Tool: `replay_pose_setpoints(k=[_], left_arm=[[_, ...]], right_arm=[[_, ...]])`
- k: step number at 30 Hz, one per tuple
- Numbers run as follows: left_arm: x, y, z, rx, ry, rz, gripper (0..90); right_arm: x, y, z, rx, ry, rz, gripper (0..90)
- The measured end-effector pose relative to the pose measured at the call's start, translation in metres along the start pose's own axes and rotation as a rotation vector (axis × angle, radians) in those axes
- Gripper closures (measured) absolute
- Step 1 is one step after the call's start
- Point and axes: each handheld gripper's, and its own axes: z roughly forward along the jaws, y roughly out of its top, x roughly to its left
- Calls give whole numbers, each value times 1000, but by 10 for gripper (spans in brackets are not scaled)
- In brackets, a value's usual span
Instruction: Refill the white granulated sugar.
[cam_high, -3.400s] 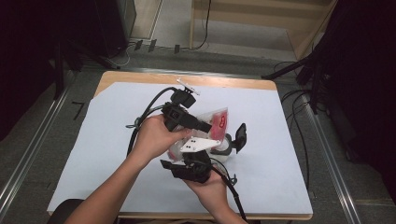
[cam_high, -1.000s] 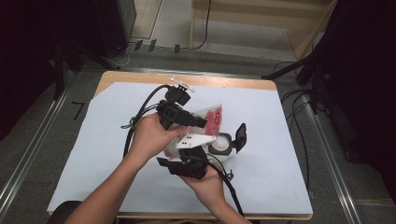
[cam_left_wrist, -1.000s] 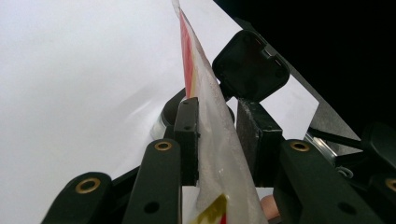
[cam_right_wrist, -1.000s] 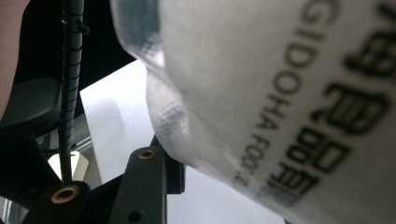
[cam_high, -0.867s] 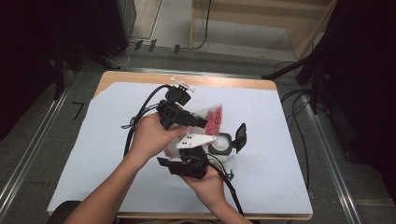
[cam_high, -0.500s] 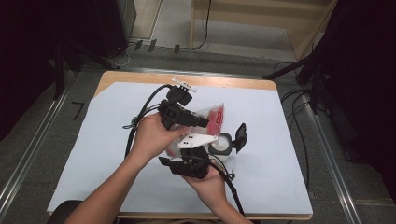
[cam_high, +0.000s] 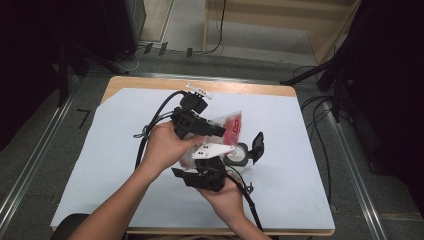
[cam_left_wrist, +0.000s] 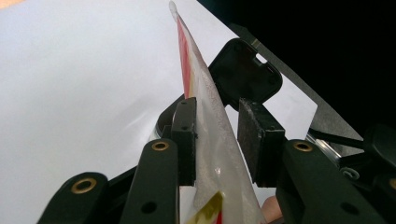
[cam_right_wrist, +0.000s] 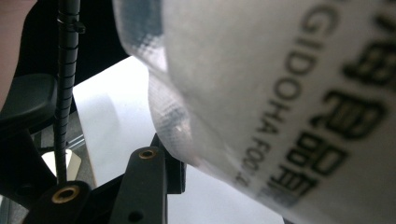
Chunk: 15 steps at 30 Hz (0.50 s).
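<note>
Above the white-covered table (cam_high: 100, 165), both hands have stayed almost where they were 0.5 s ago. Wide free room lies on the left and right of them. The clear plastic bag (cam_high: 231, 125) hangs between the left gripper (cam_left_wrist: 217, 135), whose jaws pinch it loosely, and the right gripper (cam_high: 207, 172); if that one is closed, I cannot tell. A black lidded jar (cam_high: 247, 152) stands just beside.

Near the middle of the white-covered surface (cam_high: 100, 150), the left hand-held gripper (cam_high: 212, 131) sits at 12 o'clock of the right hand-held gripper (cam_high: 212, 159). Between them is a clear packet (cam_high: 231, 125) with red print. A round container (cam_high: 239, 154) with open black lid (cam_high: 257, 147) stands at 3 o'clock.
</note>
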Motion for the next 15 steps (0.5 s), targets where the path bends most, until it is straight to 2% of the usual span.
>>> replay_pose_setpoints(k=[13,15], left_arm=[[0,0,0,1,3,-5,694],[-2,0,-1,-9,5,-5,695]], right_arm=[[0,0,0,2,1,-5,635],[0,1,-1,-2,4,-17,635]])
